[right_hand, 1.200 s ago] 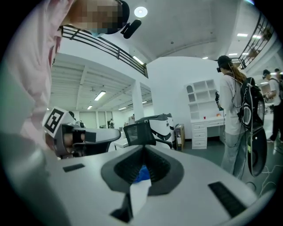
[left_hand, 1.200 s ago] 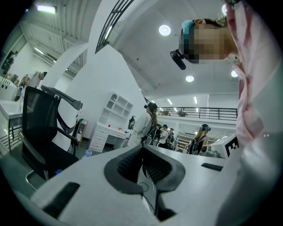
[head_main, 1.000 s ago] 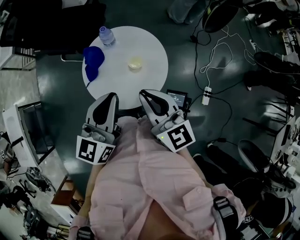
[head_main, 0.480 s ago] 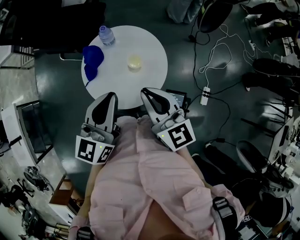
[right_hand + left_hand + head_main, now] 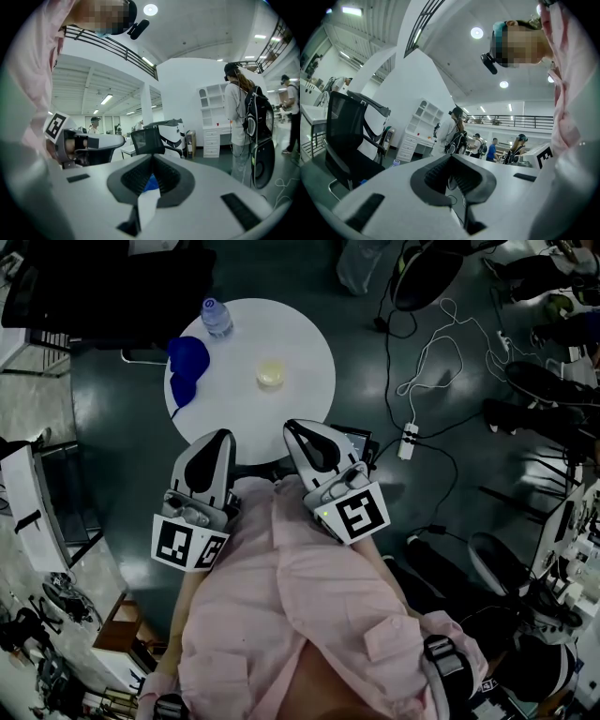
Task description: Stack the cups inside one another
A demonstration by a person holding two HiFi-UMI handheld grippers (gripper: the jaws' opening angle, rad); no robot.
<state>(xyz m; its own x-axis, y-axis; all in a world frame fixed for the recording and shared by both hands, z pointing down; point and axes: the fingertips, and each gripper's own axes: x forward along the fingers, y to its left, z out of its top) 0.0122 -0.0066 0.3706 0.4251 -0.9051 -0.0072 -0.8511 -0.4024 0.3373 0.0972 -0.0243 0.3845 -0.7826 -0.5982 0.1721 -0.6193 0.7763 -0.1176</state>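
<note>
Beyond left tool [image 5: 223,433] and right tool [image 5: 293,427], both closed, empty: cups [image 5: 270,373] on table [image 5: 302,341].

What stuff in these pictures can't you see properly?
- Head view: the cup on the round table is too small to tell whether it is one cup or several stacked.
- Head view: the blue thing is too small and dark to name.
- Head view: the table's near edge is hidden behind the left tool and right tool.
- Both tool views: no cup shows; each tool's own body fills the lower picture.
</note>
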